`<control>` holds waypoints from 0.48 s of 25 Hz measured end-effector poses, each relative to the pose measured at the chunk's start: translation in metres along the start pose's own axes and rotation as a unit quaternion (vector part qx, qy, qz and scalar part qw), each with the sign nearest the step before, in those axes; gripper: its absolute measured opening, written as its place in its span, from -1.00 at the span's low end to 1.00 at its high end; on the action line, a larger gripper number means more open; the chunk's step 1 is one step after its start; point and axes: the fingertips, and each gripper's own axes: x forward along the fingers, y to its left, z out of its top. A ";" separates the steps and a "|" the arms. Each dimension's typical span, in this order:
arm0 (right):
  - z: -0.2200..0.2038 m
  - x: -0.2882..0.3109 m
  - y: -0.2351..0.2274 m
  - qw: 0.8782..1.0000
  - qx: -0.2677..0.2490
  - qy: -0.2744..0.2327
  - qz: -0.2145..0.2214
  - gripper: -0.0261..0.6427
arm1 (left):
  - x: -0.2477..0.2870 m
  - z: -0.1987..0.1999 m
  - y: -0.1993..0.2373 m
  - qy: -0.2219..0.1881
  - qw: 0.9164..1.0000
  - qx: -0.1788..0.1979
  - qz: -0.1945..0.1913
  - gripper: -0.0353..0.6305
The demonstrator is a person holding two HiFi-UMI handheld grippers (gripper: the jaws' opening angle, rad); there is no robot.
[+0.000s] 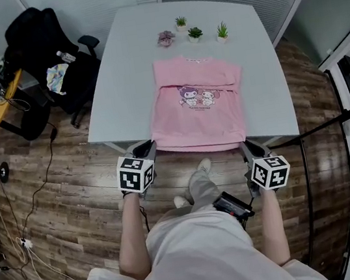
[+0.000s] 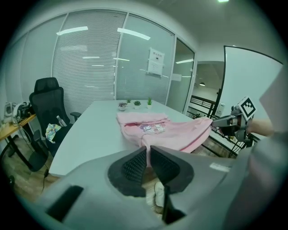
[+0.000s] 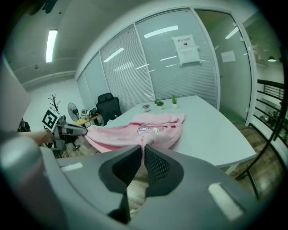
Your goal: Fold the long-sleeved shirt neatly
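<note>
Shirt (image 1: 200, 109): pink, print facing up, on the near half of the desk (image 1: 119, 79). Both sleeves are folded across the chest, and the bottom edge lies at the desk's near edge.
Left gripper (image 1: 145, 149): jaws pinched tight on the shirt's near left corner.
Right gripper (image 1: 248, 149): jaws pinched tight on the shirt's near right corner.
Cloth: stretched between the two grippers, sloping up from the desk to the jaws.
Far edge: three small potted plants (image 1: 195, 32) in a row.
Chair (image 1: 40, 38): black, off the desk's far left corner.
</note>
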 end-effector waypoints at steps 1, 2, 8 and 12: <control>0.004 0.000 0.000 1.000 0.006 -0.005 0.001 -0.83 | 0.000 0.005 0.002 -0.004 1.000 0.002 0.002 -0.79; 0.008 0.002 0.000 1.000 0.013 -0.011 0.003 -0.83 | 0.000 0.010 0.004 -0.007 1.000 0.006 0.005 -0.79; 0.035 0.020 -0.009 0.999 0.024 -0.029 -0.002 -0.83 | 0.015 0.044 0.017 -0.028 1.000 0.010 0.007 -0.79; 0.053 0.030 -0.016 0.999 0.034 -0.041 -0.004 -0.83 | 0.029 0.060 0.028 -0.030 1.000 0.000 0.009 -0.79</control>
